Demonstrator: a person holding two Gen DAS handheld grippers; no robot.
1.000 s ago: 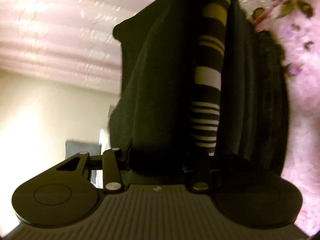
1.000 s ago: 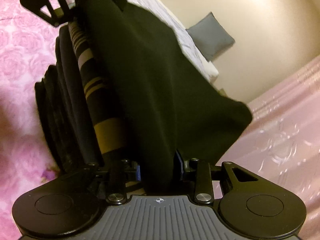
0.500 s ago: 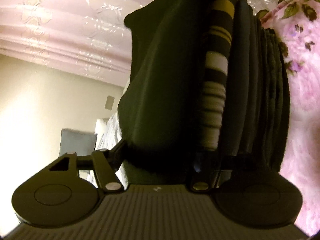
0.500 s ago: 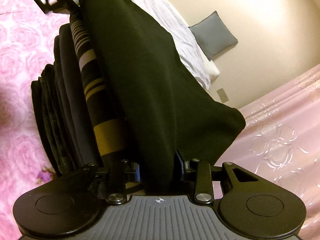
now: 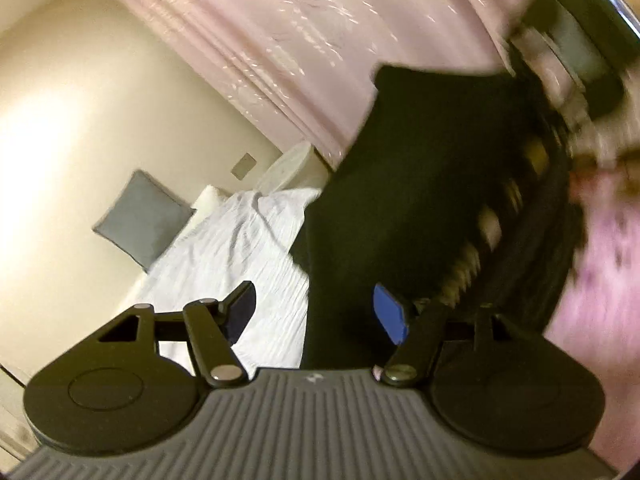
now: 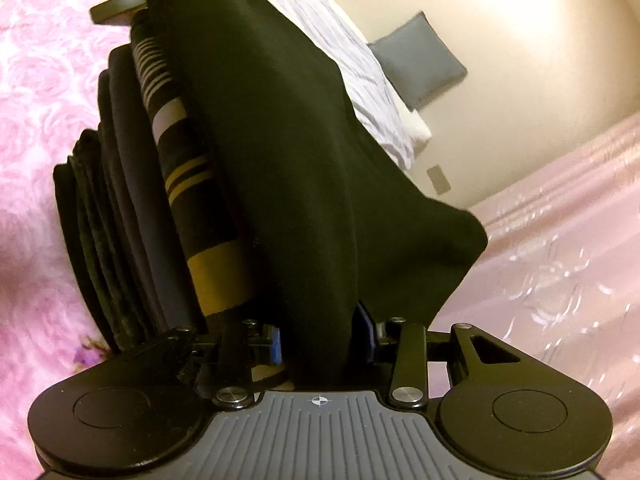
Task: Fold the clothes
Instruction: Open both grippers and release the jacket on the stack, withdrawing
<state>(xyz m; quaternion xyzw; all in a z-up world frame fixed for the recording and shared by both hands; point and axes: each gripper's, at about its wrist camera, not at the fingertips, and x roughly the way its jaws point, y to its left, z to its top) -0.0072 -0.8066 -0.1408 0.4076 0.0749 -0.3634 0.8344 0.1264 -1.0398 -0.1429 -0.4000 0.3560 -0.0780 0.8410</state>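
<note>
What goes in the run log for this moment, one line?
left hand-held gripper: open, off black garment | right hand-held gripper: jaws opening, garment between | placed on: folded stack

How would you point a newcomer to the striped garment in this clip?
Start at the pink rose-patterned bedspread, where a stack of dark folded clothes sits. The striped garment lies just under the plain black top piece. It alone carries white and mustard-yellow bands; its neighbours are all plain dark cloth.

Bed with pink rose-patterned blanket (image 6: 36,128)

A stack of folded dark clothes (image 6: 120,216) is carried on the blanket; a white sheet (image 6: 360,72) and grey pillow (image 6: 420,60) are seen beyond.
</note>
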